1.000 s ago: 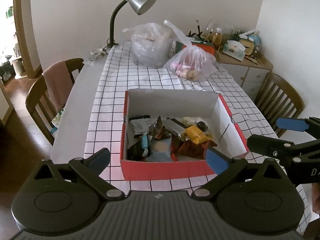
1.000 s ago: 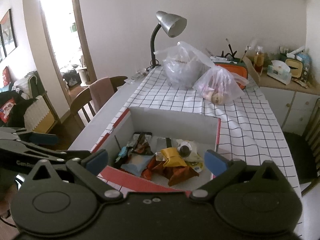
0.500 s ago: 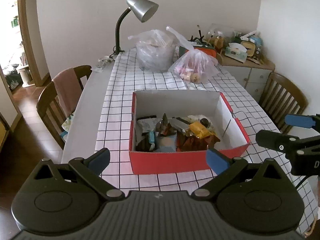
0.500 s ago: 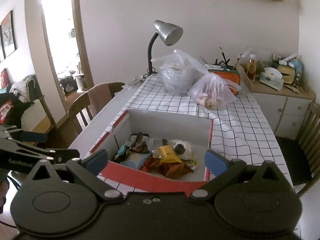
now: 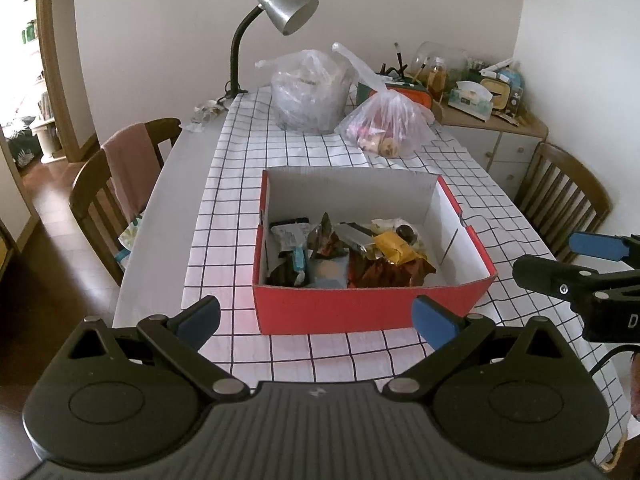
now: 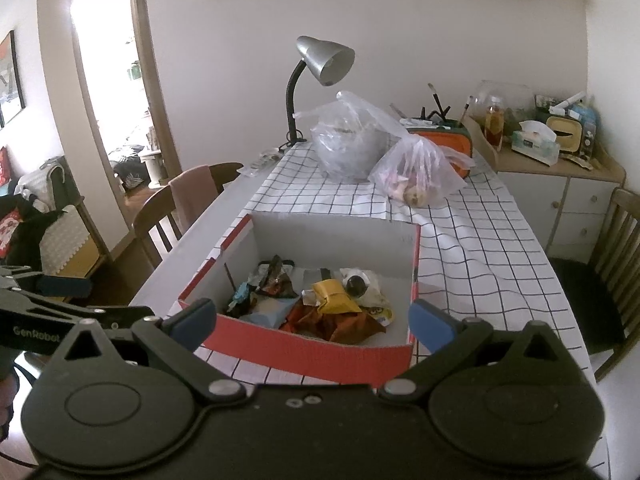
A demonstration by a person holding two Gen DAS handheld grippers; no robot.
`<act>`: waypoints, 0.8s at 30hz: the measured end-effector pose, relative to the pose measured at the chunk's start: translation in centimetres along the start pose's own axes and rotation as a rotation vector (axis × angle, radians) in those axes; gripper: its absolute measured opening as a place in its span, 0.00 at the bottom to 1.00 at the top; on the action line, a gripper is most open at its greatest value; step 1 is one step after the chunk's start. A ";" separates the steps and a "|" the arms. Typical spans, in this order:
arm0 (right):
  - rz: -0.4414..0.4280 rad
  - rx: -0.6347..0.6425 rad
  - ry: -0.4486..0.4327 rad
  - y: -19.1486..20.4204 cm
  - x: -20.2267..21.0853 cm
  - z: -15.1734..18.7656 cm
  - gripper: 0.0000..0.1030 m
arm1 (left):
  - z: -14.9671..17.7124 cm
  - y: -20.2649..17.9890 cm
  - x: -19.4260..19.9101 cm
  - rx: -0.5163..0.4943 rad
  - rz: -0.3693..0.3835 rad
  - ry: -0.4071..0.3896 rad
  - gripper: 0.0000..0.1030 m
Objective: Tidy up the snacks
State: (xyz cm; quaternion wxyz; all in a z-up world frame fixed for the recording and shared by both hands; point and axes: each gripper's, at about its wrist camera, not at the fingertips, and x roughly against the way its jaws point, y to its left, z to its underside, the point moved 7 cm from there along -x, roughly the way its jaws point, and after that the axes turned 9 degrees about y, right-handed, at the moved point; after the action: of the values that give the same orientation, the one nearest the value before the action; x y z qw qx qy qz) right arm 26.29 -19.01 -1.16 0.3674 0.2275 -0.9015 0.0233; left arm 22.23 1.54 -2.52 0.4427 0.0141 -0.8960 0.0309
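A red cardboard box (image 5: 360,314) (image 6: 312,350) with white inner walls sits on the checked tablecloth. Inside lie several snack packets: a yellow one (image 5: 398,246) (image 6: 334,298), a brown-red one (image 5: 384,272) (image 6: 332,322), a pale blue one (image 5: 330,270) (image 6: 272,308) and silver wrappers. My left gripper (image 5: 316,318) is open, held back from the box's near wall with nothing between its blue pads. My right gripper (image 6: 312,318) is open too, above the near wall, empty. It also shows at the right edge of the left wrist view as the right gripper (image 5: 556,258).
Two clear plastic bags (image 5: 308,88) (image 5: 388,124) stand behind the box, beside a silver desk lamp (image 5: 286,8). Wooden chairs (image 5: 120,184) (image 5: 560,192) flank the table; one carries a pink cloth. A sideboard (image 6: 560,184) with bottles and tissue boxes stands at the back right.
Both grippers have drawn back and up from the box, so it looks smaller and farther away. Both stay open and empty. The snacks in the box have not moved.
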 end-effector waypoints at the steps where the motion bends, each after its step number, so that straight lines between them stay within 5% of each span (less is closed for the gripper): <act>1: 0.001 -0.001 0.000 0.0 0.0 0.0 1.00 | 0.0 0.0 0.0 0.000 0.001 0.000 1.00; 24: 0.008 -0.030 0.009 0.0 -0.2 0.8 1.00 | -0.2 -0.3 0.3 -0.003 0.002 -0.010 1.00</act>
State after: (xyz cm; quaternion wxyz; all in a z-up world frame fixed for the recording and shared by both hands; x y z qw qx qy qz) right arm 25.94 -19.06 -1.86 0.3748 0.2184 -0.9009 0.0123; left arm 22.24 1.22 -2.18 0.4381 0.0126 -0.8983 0.0297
